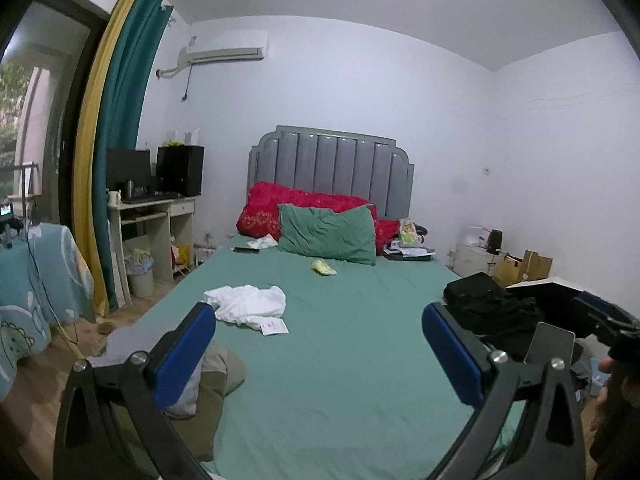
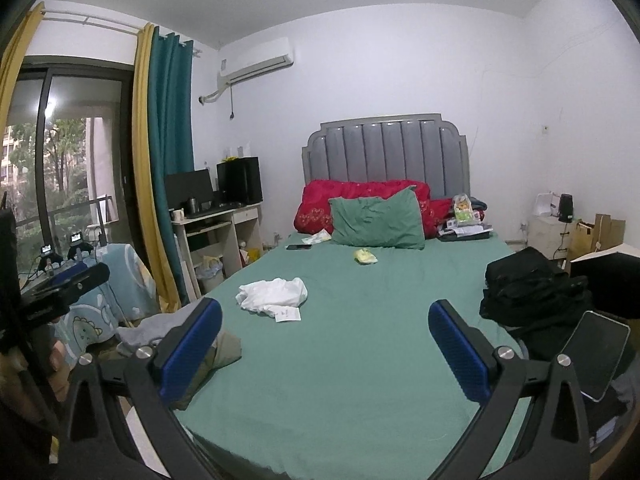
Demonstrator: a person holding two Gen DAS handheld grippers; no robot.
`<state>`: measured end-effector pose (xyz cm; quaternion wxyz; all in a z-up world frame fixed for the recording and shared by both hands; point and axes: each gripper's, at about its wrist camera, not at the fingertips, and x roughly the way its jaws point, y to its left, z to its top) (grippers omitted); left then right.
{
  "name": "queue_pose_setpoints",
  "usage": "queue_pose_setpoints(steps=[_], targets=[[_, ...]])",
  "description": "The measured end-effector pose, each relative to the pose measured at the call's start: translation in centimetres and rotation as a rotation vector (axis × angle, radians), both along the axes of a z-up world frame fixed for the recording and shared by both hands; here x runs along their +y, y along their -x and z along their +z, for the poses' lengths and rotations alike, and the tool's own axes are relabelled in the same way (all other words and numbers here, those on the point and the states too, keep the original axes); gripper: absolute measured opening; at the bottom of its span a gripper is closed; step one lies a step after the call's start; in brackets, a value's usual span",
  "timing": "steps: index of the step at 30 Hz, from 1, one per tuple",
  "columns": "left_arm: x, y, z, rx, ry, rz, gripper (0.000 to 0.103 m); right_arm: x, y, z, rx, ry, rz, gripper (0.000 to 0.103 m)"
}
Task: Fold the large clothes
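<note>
A crumpled white garment (image 1: pixel 250 303) with a paper tag lies on the green bed sheet (image 1: pixel 340 352), left of the middle; it also shows in the right wrist view (image 2: pixel 276 295). A pile of black clothes (image 1: pixel 490 308) sits at the bed's right edge, also in the right wrist view (image 2: pixel 528 288). Grey and olive clothes (image 1: pixel 208 376) hang at the bed's near left edge, also in the right wrist view (image 2: pixel 180 332). My left gripper (image 1: pixel 320 356) is open and empty above the foot of the bed. My right gripper (image 2: pixel 326 350) is open and empty there too.
A green pillow (image 1: pixel 328 236) and red quilt (image 1: pixel 280 208) lie at the grey headboard. A phone (image 2: pixel 596 356) lies near the black pile. A desk (image 1: pixel 156 216) with a monitor stands left, a bin (image 1: pixel 140 276) below it. Boxes (image 1: pixel 524 268) stand at the right.
</note>
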<state>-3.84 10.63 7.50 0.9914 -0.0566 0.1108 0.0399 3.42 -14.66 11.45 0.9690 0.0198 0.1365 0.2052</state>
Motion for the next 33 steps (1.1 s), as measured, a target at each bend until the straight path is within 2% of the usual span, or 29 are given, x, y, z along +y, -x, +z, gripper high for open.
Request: queue_pose_setpoints(steps=[9,33], targets=[[0.8,-0.2,-1.1,0.026,0.012,0.006,0.103,1.4,-1.0,-1.2,0.036,0.018,0.011,0.102],[0.8,-0.2,-0.7,0.042,0.002,0.011,0.103,1.7,-1.0,-1.5,0.054,0.019,0.016,0.102]])
